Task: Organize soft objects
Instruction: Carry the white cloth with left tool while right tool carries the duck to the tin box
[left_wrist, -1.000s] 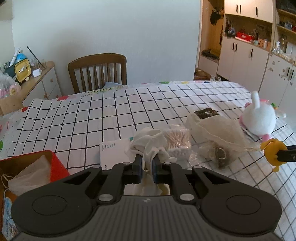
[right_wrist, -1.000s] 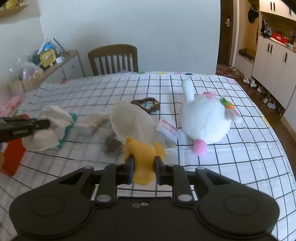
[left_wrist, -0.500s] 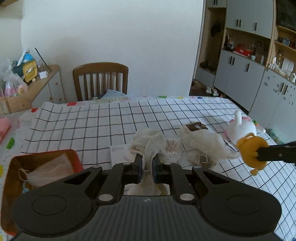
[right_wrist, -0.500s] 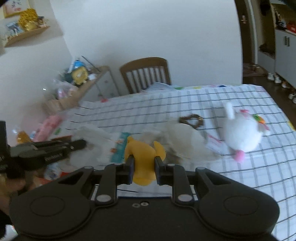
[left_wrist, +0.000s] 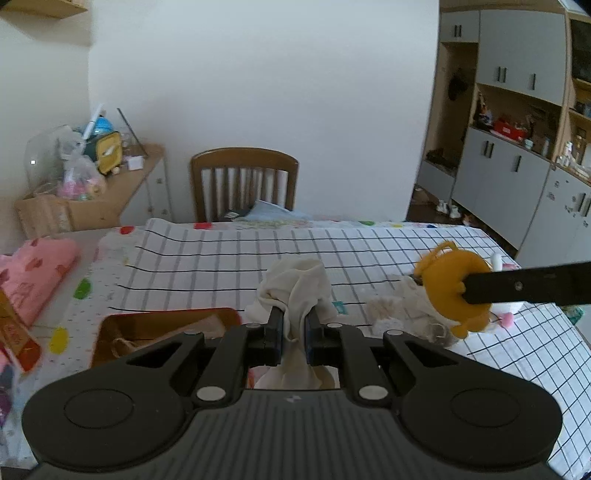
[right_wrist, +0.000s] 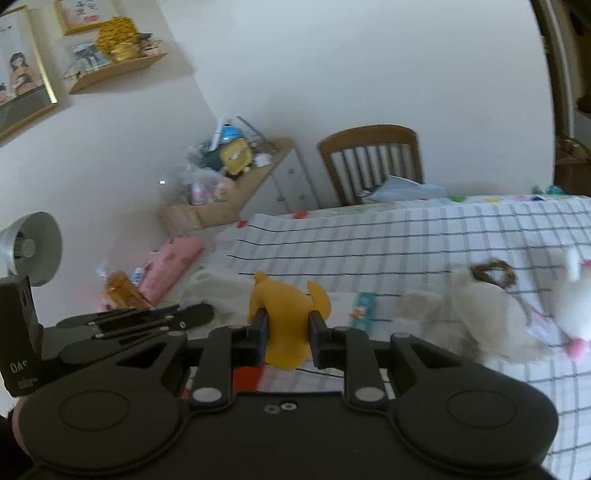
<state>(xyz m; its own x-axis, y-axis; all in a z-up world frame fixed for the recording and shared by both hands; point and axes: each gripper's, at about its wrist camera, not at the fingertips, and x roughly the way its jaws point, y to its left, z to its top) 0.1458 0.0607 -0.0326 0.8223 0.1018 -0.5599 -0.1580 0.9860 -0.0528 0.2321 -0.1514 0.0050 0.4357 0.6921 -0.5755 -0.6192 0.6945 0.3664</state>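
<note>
My left gripper (left_wrist: 293, 328) is shut on a cream cloth (left_wrist: 295, 286) and holds it above the table beside a red box (left_wrist: 162, 332) with cloth inside. My right gripper (right_wrist: 288, 328) is shut on a yellow soft toy (right_wrist: 286, 306), also in the left wrist view (left_wrist: 448, 286), held in the air. A white plush rabbit (right_wrist: 576, 302) and a cream mesh bag (right_wrist: 476, 314) lie on the checked tablecloth (left_wrist: 221, 266). The left gripper also shows in the right wrist view (right_wrist: 155, 317).
A wooden chair (left_wrist: 243, 181) stands at the table's far side. A pink folded cloth (left_wrist: 33, 273) lies at the left edge. A brown ring (right_wrist: 491, 271) lies behind the mesh bag. A cluttered cabinet (left_wrist: 110, 184) stands at the left, grey cupboards (left_wrist: 517, 177) at the right.
Both grippers have risen and swung left with their loads. The left one now hangs by the red box, and the yellow toy has come closer to it.
</note>
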